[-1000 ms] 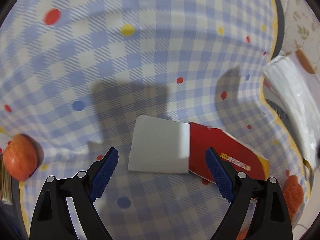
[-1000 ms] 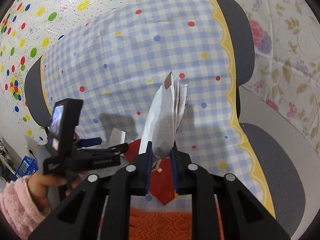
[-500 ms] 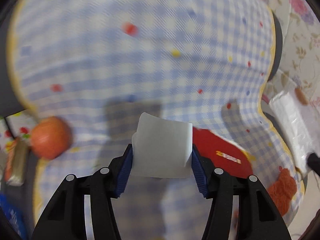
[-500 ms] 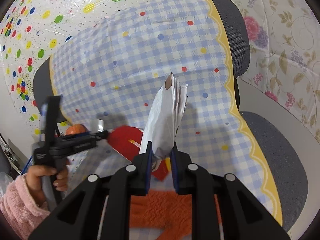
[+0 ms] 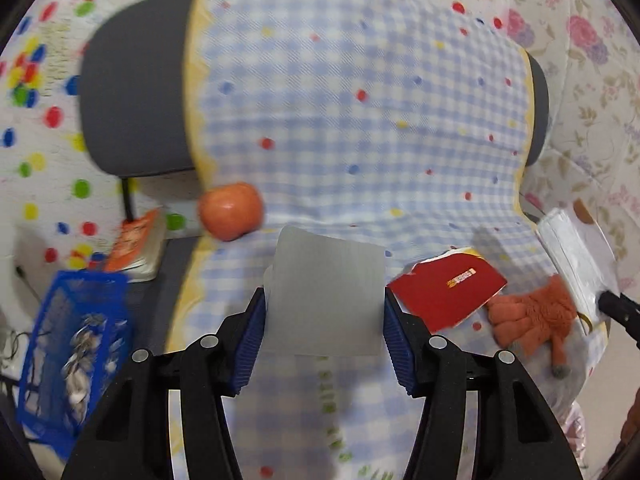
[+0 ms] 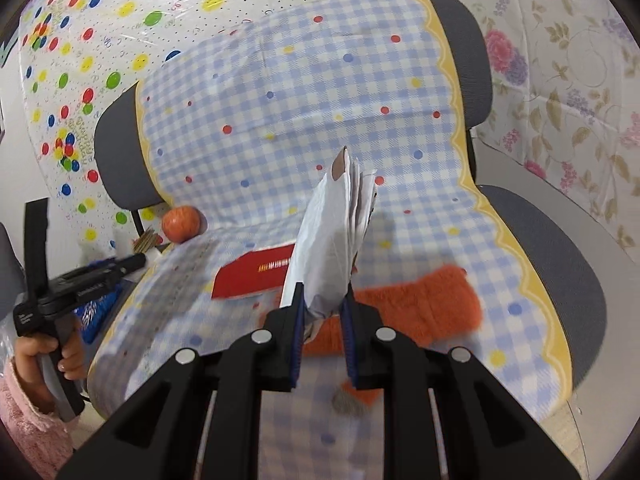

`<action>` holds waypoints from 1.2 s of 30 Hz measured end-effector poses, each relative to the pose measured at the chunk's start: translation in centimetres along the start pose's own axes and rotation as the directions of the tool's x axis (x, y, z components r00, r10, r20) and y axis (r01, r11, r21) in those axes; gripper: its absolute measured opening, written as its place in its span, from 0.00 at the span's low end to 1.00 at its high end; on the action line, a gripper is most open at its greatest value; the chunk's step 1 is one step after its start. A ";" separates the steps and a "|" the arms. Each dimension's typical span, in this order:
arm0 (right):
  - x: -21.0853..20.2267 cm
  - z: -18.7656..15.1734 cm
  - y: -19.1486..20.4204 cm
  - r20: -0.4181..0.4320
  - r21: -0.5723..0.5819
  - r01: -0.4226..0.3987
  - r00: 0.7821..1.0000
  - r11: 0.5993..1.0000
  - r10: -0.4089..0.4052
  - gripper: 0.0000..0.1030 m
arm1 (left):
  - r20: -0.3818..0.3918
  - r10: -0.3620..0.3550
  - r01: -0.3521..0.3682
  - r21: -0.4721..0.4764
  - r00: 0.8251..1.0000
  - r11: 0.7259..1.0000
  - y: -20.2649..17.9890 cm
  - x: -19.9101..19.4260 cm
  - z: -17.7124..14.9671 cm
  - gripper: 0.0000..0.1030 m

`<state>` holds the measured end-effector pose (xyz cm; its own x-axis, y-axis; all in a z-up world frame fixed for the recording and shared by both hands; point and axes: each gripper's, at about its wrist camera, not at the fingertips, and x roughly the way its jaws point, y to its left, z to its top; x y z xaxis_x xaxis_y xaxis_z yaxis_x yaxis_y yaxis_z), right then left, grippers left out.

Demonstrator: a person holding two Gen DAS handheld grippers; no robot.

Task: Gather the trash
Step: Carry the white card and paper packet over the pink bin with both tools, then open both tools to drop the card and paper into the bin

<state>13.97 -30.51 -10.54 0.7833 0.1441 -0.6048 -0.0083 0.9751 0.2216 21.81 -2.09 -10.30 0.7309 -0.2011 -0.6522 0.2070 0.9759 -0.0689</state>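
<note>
We are gripping trash in both tongs over the checked cover (image 5: 360, 128).

Left gripper (image 5: 324, 320) is clamping flat grey card (image 5: 326, 300); right gripper (image 6: 322, 320) is pinching crumpled white bag (image 6: 332, 240); red packet (image 5: 446, 292) is lying at three o'clock.

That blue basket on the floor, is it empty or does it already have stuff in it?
Not empty. In the left wrist view, pale crumpled pieces show through the mesh of the blue basket; the blur hides what they are.

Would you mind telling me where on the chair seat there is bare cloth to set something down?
Bare checked cloth lies toward the chair back, behind the orange fuzzy cloth and right of the red card. Another bare strip runs between the orange fruit and the red card. The front middle is crowded: card, fuzzy cloth and both hand-held grippers.
</note>
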 end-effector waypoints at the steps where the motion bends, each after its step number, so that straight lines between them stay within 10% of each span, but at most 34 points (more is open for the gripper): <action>1: -0.5 -0.5 0.2 0.001 -0.005 0.008 1.000 1.000 -0.008 0.16 | 0.005 -0.015 0.015 -0.007 1.000 1.000 -0.2 -0.8 -0.5 0.54; 19: -10.5 -10.7 -2.0 -0.009 0.036 0.169 0.986 0.985 -0.169 0.17 | -0.015 -0.350 0.345 0.227 0.936 0.911 -16.2 -7.5 -10.9 0.55; 36: -16.1 -19.7 -10.1 -0.166 0.180 0.409 0.909 0.895 -0.382 0.18 | -0.260 -0.544 0.603 0.356 0.798 0.714 -28.8 -7.0 -16.1 0.56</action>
<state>-10.78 -39.38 -18.09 0.6120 -0.2137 -0.7615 0.4251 0.9008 0.0889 0.27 -27.42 -15.89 0.3015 -0.6696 -0.6788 0.8198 0.5455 -0.1740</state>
